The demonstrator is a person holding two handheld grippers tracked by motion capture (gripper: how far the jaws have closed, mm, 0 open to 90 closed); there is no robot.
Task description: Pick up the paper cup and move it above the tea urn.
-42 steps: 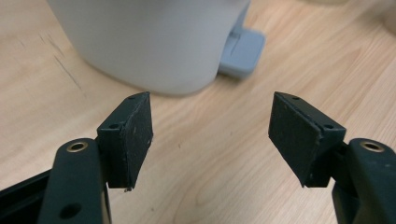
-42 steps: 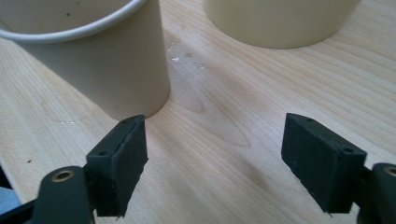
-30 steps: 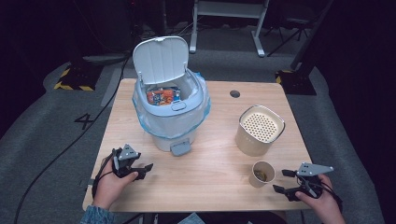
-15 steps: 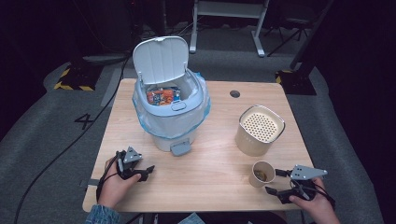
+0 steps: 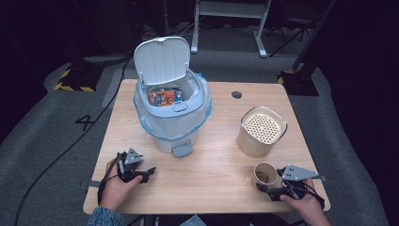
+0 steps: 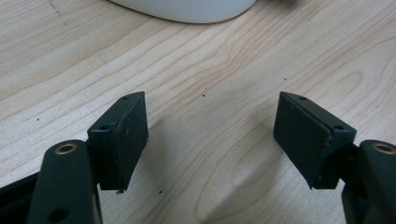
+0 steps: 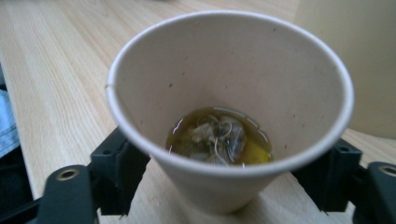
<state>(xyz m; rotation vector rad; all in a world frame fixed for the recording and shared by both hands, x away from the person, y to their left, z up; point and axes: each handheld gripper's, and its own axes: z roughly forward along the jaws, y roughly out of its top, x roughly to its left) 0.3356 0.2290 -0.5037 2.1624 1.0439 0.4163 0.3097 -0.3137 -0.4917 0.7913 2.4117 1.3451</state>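
Bare surface across the front centre, bin blocking at 12 o'clock, canister at 2 o'clock, cup at 3 o'clock.

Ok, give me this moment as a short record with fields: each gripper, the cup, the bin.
right gripper: jaws around the paper cup, which stands between them, and just been closing
left gripper: open, nothing between its jaws, over the table
cup contents: a little brownish liquid with soggy scraps
bin: lid up, bag-lined, colourful wrappers inside
canister: perforated top, behind the cup
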